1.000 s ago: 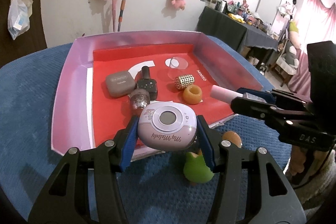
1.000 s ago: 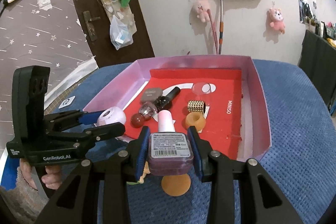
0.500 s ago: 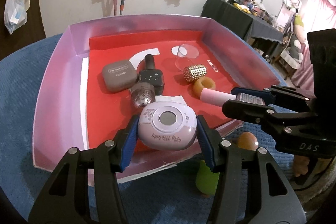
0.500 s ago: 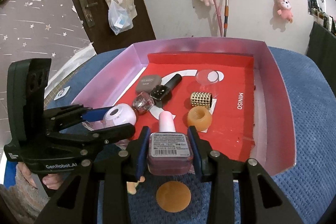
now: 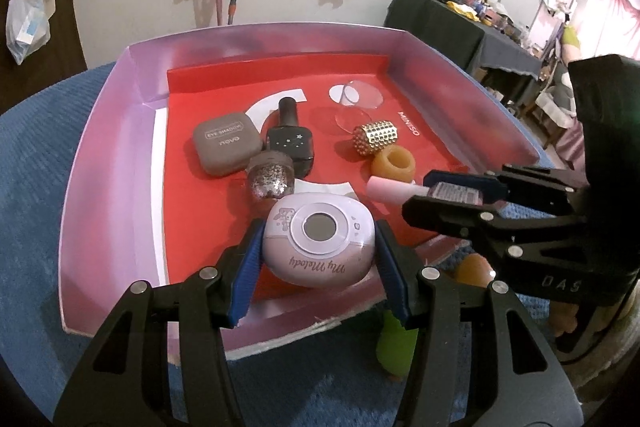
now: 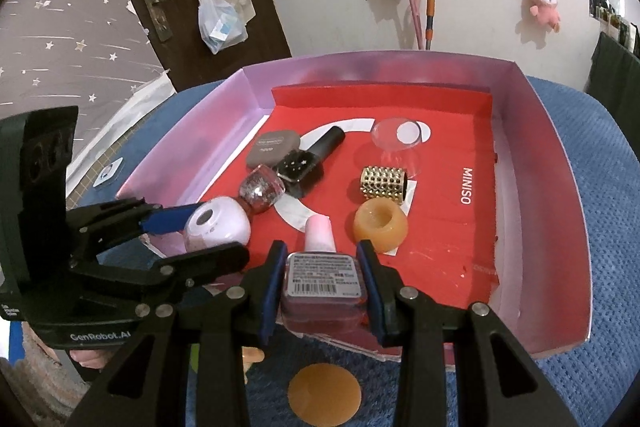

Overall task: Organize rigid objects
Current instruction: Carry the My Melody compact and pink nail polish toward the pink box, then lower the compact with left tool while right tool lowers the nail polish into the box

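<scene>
Gadget [image 5: 319,245], a lilac oval marked "My Melody", sat clamped between the left gripper's [image 5: 318,263] blue pads, over the near edge of the pink-walled tray [image 5: 100,155]. Just right of it, the right gripper [image 6: 322,267] pinched a pink-capped nail polish bottle [image 6: 323,269], cap pointing into the tray. Ahead of both lay an eyeshadow compact [image 5: 226,143], 2 more polish bottles, a gold studded cylinder [image 5: 376,135] and an amber ring [image 5: 394,163].

One shallow pink cardboard tray [image 6: 560,211] with a red floor. Three nail polish bottles: pink-capped [image 6: 322,267], black starred [image 6: 298,167], glitter-filled [image 6: 262,191]. One grey eyeshadow compact [image 5: 226,143], one lilac oval case [image 5: 318,245], one gold studded cylinder [image 6: 383,181], one amber ring [image 6: 380,225], two black tools.
</scene>
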Available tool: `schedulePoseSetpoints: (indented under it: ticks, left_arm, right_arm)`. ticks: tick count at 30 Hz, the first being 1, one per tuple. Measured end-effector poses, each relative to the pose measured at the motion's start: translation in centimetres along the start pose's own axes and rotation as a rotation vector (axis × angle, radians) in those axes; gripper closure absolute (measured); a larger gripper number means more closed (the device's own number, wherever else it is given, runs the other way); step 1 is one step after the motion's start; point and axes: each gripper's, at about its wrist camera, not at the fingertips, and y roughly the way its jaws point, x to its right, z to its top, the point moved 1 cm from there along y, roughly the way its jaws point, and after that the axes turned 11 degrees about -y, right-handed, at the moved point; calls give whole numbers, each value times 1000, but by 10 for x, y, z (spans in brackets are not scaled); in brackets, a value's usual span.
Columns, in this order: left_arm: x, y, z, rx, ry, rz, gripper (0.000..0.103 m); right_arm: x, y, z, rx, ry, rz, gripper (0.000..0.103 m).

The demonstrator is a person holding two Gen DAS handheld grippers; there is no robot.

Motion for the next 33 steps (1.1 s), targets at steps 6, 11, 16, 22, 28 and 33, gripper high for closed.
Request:
schedulePoseSetpoints:
  ticks: [6,11,16,22,28,33]
  left_arm:
    - [-2,0,4,-29,-18,-58,52]
    - [1,4,0,-73,-19,-111,52]
    - [-6,9,3,-64,-35,-63,52]
    - [-27,20,10,-38,-80,58,52]
    - [-26,25,14,-29,-77,74,52]
    - [-23,30,17,-6,-78,123,52]
  right_arm:
    - [2,5,-1,-14,7,-8,65]
    - [3,5,-2,-20,6,-5,65]
    - [4,5,-2,-24,3,-8,65]
    - [3,5,-2,-24,0,-20,65]
    - [4,10,0,-26,0,-28,65]
    - [6,15,2,-19,-13,-68,65]
